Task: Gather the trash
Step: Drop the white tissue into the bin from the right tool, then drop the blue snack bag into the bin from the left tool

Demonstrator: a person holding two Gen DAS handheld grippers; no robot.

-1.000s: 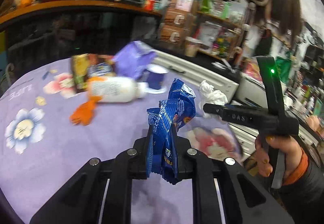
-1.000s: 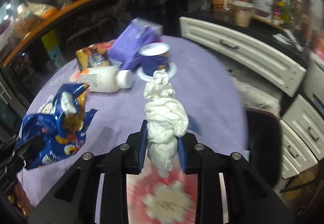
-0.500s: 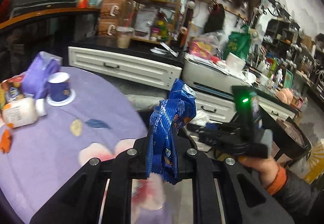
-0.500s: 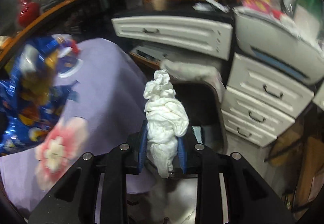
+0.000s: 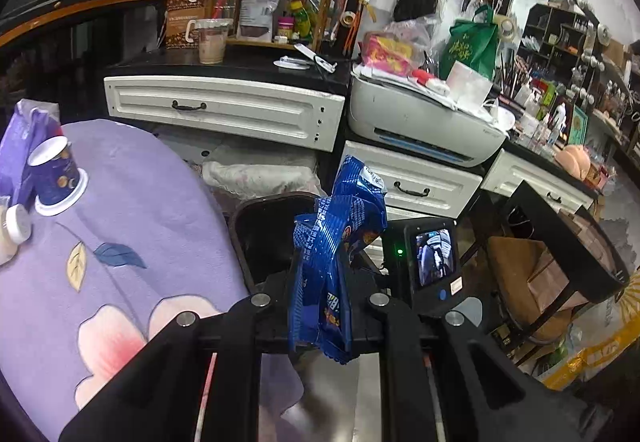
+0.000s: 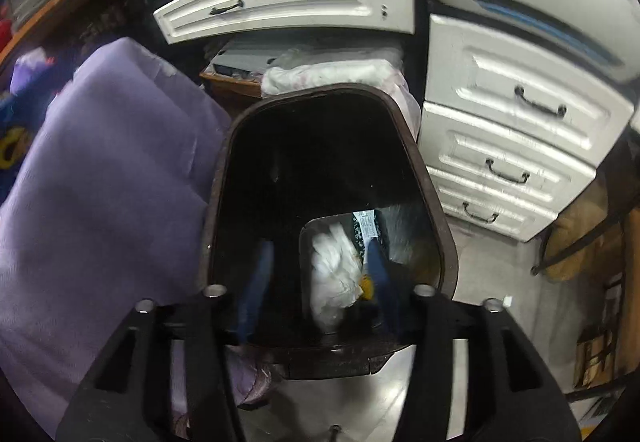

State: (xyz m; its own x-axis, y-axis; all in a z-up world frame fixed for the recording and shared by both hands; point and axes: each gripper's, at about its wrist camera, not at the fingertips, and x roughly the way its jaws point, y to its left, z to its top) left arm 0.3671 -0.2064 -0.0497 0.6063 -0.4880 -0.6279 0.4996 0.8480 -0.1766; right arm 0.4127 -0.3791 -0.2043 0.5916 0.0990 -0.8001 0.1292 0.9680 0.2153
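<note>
Trash is halfway to where it belongs, as far as I can judge from where I stand. The right gripper (image 6: 316, 294) hangs directly over the mouth of the dark bin (image 6: 224, 170) with its blue fingers (image 6: 256, 282) spread wide and nothing between them; straight below, at the bottom of the bin, lies a crumpled white tissue (image 6: 334, 274) next to some other scraps, so that piece looks delivered. The left gripper (image 5: 320, 298) is clamped tight on a crinkled blue snack wrapper (image 5: 332, 242), which stands up between the closed fingers. Just ahead of it and a little lower sits the same bin (image 5: 256, 218), and the back of the other tool, with its small lit screen (image 5: 434, 256), is just to the right of the wrapper. The wrapper is not yet over the opening, I would say; it needs to go forward and then be let go. Off to the left of that gripper, on the purple flowered tablecloth (image 5: 132, 210), things wait: a purple paper cup (image 5: 54, 172) lying tilted on its lid, a purple bag (image 5: 20, 138) behind it, and the white cap end of a bottle (image 5: 14, 226) at the picture's edge. If those count as rubbish, several trips are left.
</note>
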